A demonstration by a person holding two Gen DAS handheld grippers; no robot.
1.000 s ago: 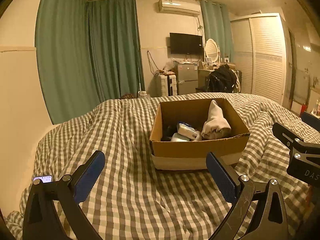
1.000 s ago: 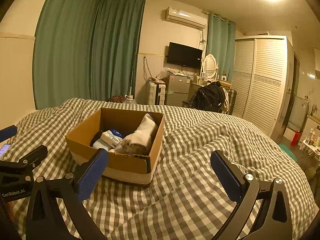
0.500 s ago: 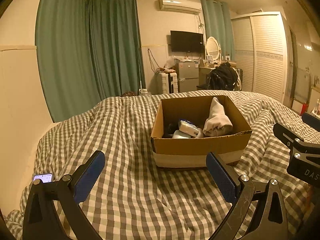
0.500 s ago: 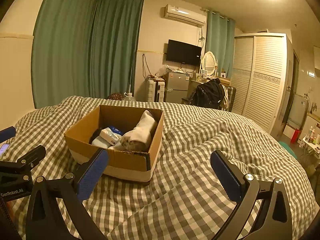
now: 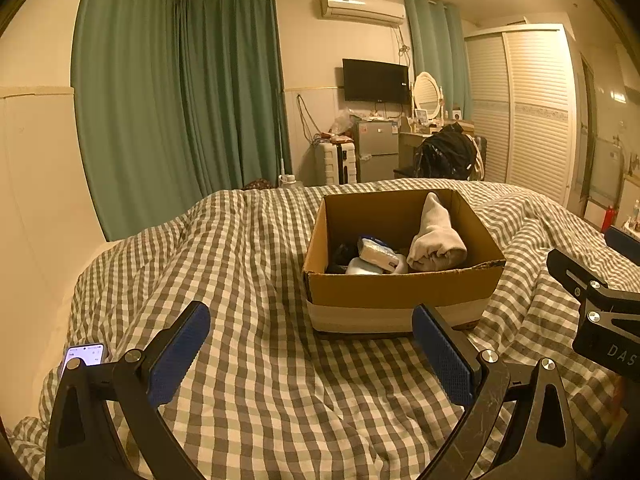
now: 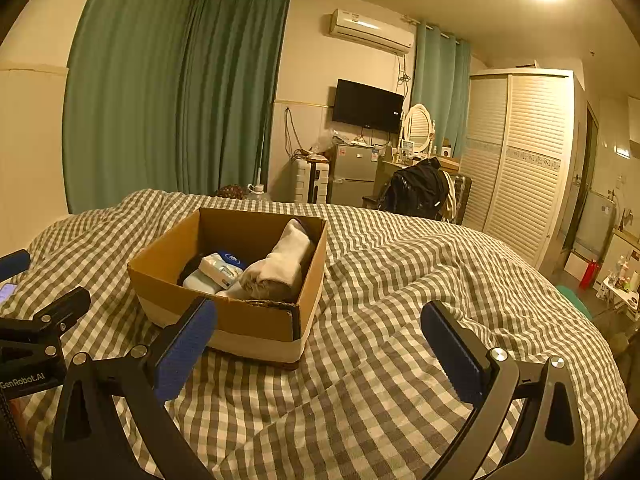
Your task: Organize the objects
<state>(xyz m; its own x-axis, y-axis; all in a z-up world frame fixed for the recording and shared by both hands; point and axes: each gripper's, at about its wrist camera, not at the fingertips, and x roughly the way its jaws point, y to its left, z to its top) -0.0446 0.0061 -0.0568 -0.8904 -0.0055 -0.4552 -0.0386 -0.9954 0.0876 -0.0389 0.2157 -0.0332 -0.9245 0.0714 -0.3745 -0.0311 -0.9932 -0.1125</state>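
Note:
An open cardboard box [image 5: 400, 292] sits on the checked bed cover; it also shows in the right wrist view [image 6: 248, 320]. Inside lie a rolled white sock [image 5: 438, 236], a tissue pack [image 5: 378, 254], a pale blue item [image 5: 360, 268] and something dark [image 5: 340, 256]. The sock [image 6: 280, 264] and tissue pack [image 6: 220, 270] show in the right wrist view too. My left gripper [image 5: 310, 344] is open and empty, just in front of the box. My right gripper [image 6: 318, 344] is open and empty, in front of the box's right corner.
A lit phone [image 5: 82, 356] lies on the cover at the left edge. The checked bed cover [image 6: 400, 320] has raised folds right of the box. Beyond the bed stand green curtains [image 5: 180, 100], a suitcase, a small fridge, a chair with a black bag [image 6: 420, 192] and a wardrobe [image 6: 520, 160].
Both views have dropped slightly and tilted, so the box sits a little lower and nearer in frame. Both grippers stay open; nothing in the box has moved.

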